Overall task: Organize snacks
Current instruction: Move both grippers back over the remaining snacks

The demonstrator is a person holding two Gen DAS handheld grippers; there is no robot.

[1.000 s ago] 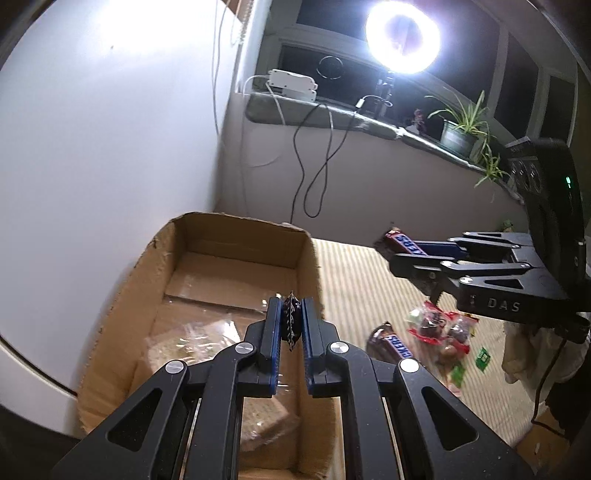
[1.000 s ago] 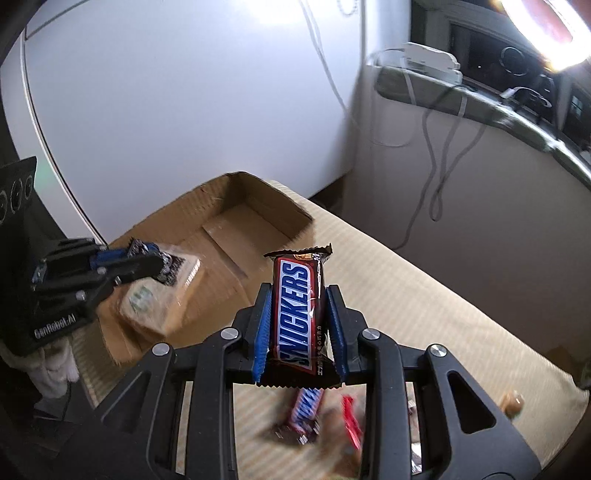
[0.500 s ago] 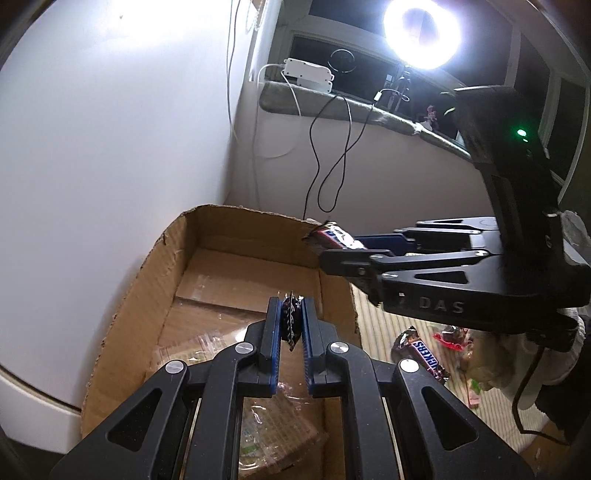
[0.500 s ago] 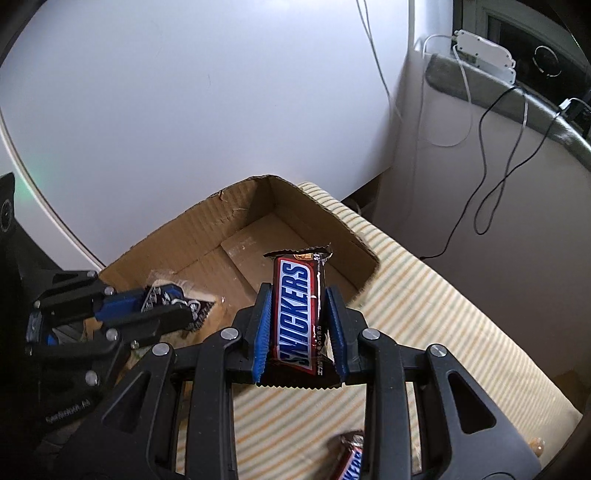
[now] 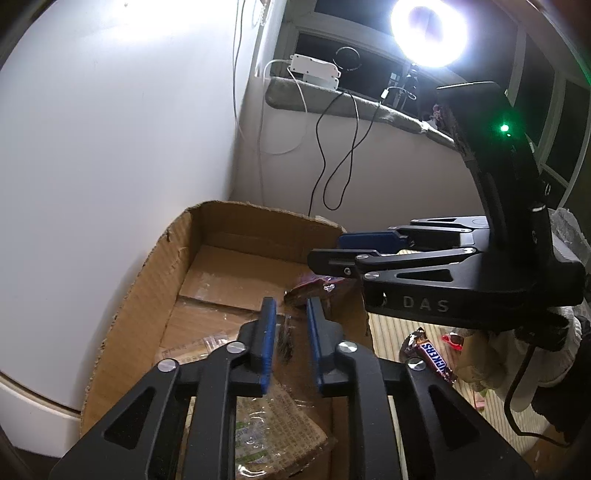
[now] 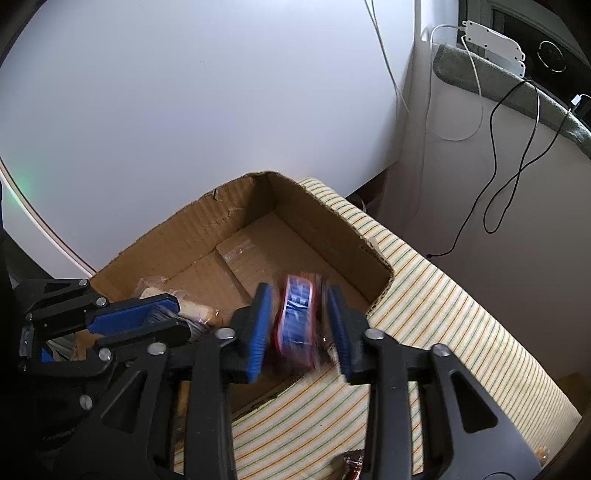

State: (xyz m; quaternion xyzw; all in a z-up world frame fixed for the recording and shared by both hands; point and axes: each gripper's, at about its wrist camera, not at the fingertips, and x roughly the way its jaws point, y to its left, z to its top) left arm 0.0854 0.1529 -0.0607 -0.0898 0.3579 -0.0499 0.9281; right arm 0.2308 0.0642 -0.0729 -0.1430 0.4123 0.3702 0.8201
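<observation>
Black tongs (image 5: 290, 343), blue pads (image 6: 258, 332)

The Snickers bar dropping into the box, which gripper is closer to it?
Right. The right gripper brackets the blurred Snickers bar, jaws open. The left gripper is beside it, over the wrapped bread.

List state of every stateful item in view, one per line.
left gripper: open, above the box, blurred wrapper edge between its fingers
right gripper: open, Snickers bar motion-blurred between the fingers, untouched
cardboard box: open-topped, partly filled
clear-wrapped snack pack: lying in the box
second Snickers bar: on the striped cloth, outside the box
ring light: on
</observation>
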